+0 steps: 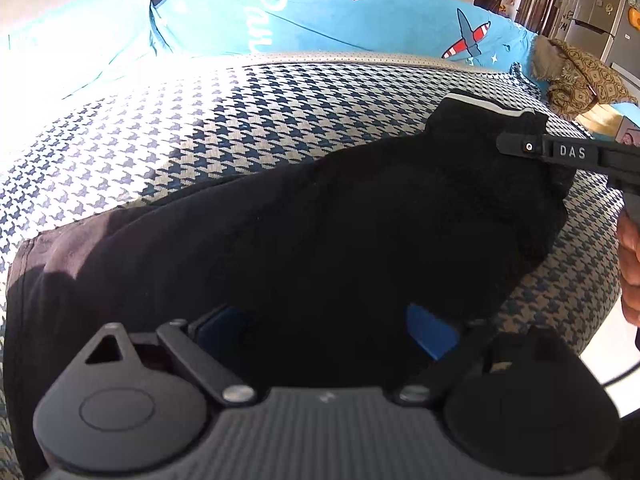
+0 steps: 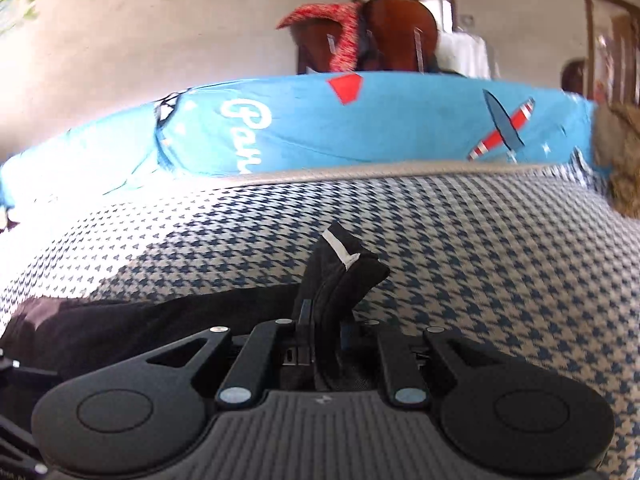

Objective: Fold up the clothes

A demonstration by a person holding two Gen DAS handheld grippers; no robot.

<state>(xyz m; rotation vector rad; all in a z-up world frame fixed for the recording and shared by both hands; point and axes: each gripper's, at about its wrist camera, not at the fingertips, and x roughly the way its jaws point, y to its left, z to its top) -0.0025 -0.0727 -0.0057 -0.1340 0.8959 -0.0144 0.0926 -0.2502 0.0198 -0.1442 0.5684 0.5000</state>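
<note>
Your garment [image 1: 328,232] is black, with a thin white stripe [image 2: 336,247] at its bunched end. It lies on a cover [image 1: 240,120] in navy-and-cream houndstooth. Behind that you see a bright blue sheet [image 1: 320,12] printed with white script, a red patch and a red-and-white striped plane. Your left hand-held gripper [image 1: 328,334] is black with blue pads [image 1: 430,334]. At the far right sits a brown patterned cloth [image 1: 584,76].

Black garment [image 1: 320,232] with thin white trim at one end, spread in a long rumpled band across the houndstooth cushion [image 1: 240,120]; trimmed end bunched, raised, folded upright above the fabric.
</note>
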